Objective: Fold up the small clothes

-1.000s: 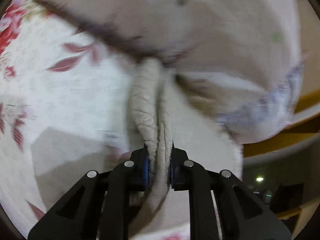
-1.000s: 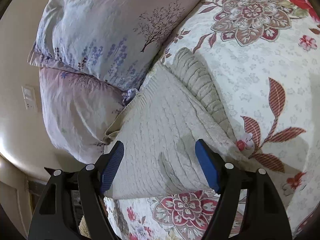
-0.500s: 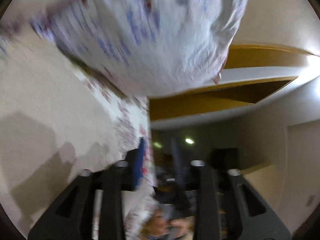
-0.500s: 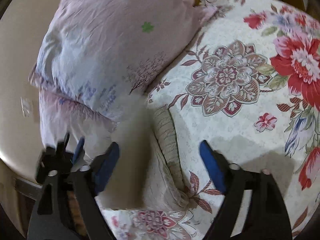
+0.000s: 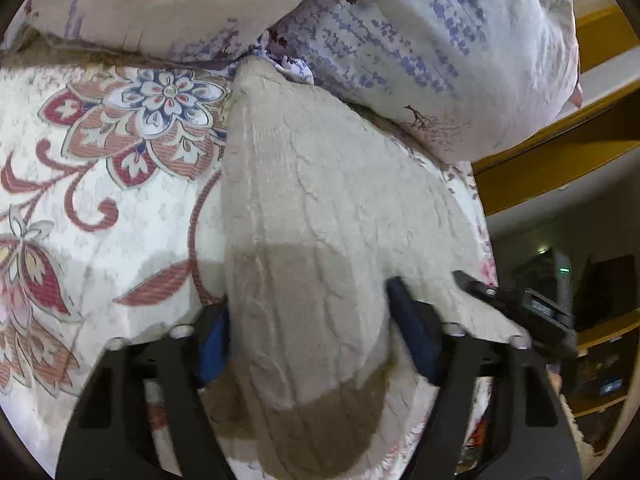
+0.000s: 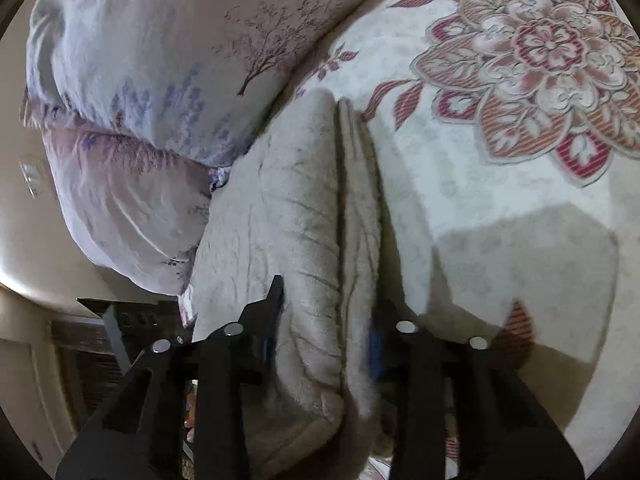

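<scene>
A cream cable-knit garment (image 5: pixel 320 208) lies folded on the floral bedspread (image 5: pixel 120 184), its far end against the pillows. My left gripper (image 5: pixel 312 336) is open, and its blue-padded fingers straddle the near end of the knit. In the right wrist view the same garment (image 6: pixel 292 232) shows stacked folded layers. My right gripper (image 6: pixel 324 340) has its fingers on either side of the folded edge, close against the knit; whether they pinch it is unclear.
Two pale pillows (image 5: pixel 420 40) with lavender print lie at the head of the bed, also in the right wrist view (image 6: pixel 160 60). A wooden bed frame (image 5: pixel 560 152) and a dark room lie to the right. The bedspread (image 6: pixel 500 180) extends to the right of the garment.
The left gripper let go of the knit strip it pinched, swung away, and now sits open over the folded garment. The right gripper moved in and narrowed around the folded edge.
</scene>
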Tool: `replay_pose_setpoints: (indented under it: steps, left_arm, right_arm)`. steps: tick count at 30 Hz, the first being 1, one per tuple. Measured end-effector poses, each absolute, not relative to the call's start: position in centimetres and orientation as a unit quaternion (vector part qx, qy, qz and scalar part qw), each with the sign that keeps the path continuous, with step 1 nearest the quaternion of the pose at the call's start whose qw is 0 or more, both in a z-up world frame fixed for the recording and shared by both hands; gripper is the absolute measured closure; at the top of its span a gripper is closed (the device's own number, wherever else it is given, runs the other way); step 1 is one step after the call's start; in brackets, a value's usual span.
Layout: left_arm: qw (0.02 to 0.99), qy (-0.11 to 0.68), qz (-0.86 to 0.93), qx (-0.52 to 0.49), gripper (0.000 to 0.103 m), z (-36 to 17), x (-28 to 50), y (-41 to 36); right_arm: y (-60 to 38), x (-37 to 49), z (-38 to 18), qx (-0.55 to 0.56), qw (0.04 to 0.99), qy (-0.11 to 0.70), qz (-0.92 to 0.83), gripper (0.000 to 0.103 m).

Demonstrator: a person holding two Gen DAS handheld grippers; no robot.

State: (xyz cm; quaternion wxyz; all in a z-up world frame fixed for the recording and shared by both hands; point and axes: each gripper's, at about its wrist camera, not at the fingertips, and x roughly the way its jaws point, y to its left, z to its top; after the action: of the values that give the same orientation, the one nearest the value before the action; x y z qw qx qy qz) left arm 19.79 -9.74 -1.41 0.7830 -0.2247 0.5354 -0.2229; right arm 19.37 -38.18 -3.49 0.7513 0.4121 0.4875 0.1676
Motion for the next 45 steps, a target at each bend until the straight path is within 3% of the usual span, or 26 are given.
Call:
replay_pose_setpoints:
  steps: [2, 6, 8, 10, 13, 15, 16, 18, 25, 27, 30, 32, 35, 38, 42, 44, 45]
  left_arm:
    - [0.782, 0.518, -0.245, -0.247, 0.064, -0.6, 19.6, -8.4]
    - [0.820, 0.463, -0.254, -0.222, 0.064, 2.9, 17.3, -4.6]
    - [0.833, 0.474, -0.219, -0.182, 0.055, 3.1, 16.8, -3.2]
    - [0.850, 0.486, -0.154, -0.130, 0.051, 2.5, 15.9, -1.5]
    - [0.861, 0.474, -0.136, -0.127, 0.037, 2.8, 14.2, 0.6]
    - [0.869, 0.461, -0.128, -0.124, 0.031, 3.2, 12.7, 0.8]
    - [0.871, 0.458, -0.127, -0.123, 0.030, 3.2, 12.1, 0.8]
    - [0.873, 0.458, -0.120, -0.117, 0.026, 3.1, 10.7, 1.1]
    - [0.884, 0.456, -0.092, -0.049, 0.011, 3.1, 7.2, -0.1]
    - [0.890, 0.450, -0.074, -0.017, 0.003, 3.0, 6.6, -0.5]
    - [0.895, 0.442, -0.052, 0.016, 0.002, 3.0, 5.8, -0.9]
    - [0.892, 0.448, -0.056, 0.013, 0.002, 2.7, 5.6, -1.1]
    - [0.886, 0.460, -0.057, 0.003, 0.002, 2.0, 5.6, -1.4]
    - [0.881, 0.469, -0.060, 0.001, 0.002, 1.4, 5.5, -2.0]
    - [0.876, 0.478, -0.064, -0.005, 0.002, 0.7, 5.2, -2.8]
    - [0.877, 0.477, -0.062, -0.012, 0.002, 0.5, 5.0, -3.1]
    - [0.875, 0.480, -0.062, -0.017, 0.002, 0.3, 5.0, -3.2]
  right_arm:
    - [-36.9, 18.9, -1.9, 0.391, 0.771, 0.469, 0.182, 0.074]
    - [-32.3, 18.5, 0.4, 0.331, 0.789, 0.465, 0.228, 0.074]
    - [-30.2, 19.0, 0.0, 0.283, 0.793, 0.494, 0.216, 0.069]
    - [-31.2, 19.1, -0.2, 0.306, 0.804, 0.483, 0.164, 0.067]
    - [-32.8, 19.7, 0.3, 0.360, 0.808, 0.444, 0.141, 0.064]
    - [-32.0, 21.1, 0.2, 0.351, 0.803, 0.459, 0.147, 0.064]
    - [-31.2, 21.8, -0.2, 0.339, 0.799, 0.473, 0.154, 0.067]
    - [-29.0, 23.6, -0.8, 0.268, 0.806, 0.507, 0.144, 0.095]
    - [-29.5, 25.5, -0.2, 0.219, 0.842, 0.490, 0.057, 0.095]
    - [-28.9, 24.2, 1.6, 0.205, 0.857, 0.468, 0.067, 0.086]
    - [-28.5, 20.9, 4.8, 0.231, 0.873, 0.416, 0.110, 0.048]
    - [-28.1, 17.7, 6.0, 0.246, 0.871, 0.392, 0.164, 0.048]
    - [-26.0, 14.8, 4.7, 0.231, 0.854, 0.417, 0.209, 0.048]
    - [-24.0, 16.2, -0.3, 0.182, 0.832, 0.501, 0.150, 0.049]
    - [-24.1, 15.8, -0.5, 0.175, 0.848, 0.486, 0.118, 0.048]
    - [-23.9, 13.6, 1.3, 0.153, 0.868, 0.457, 0.121, 0.041]
    - [-23.8, 12.3, 1.7, 0.139, 0.876, 0.447, 0.117, 0.027]
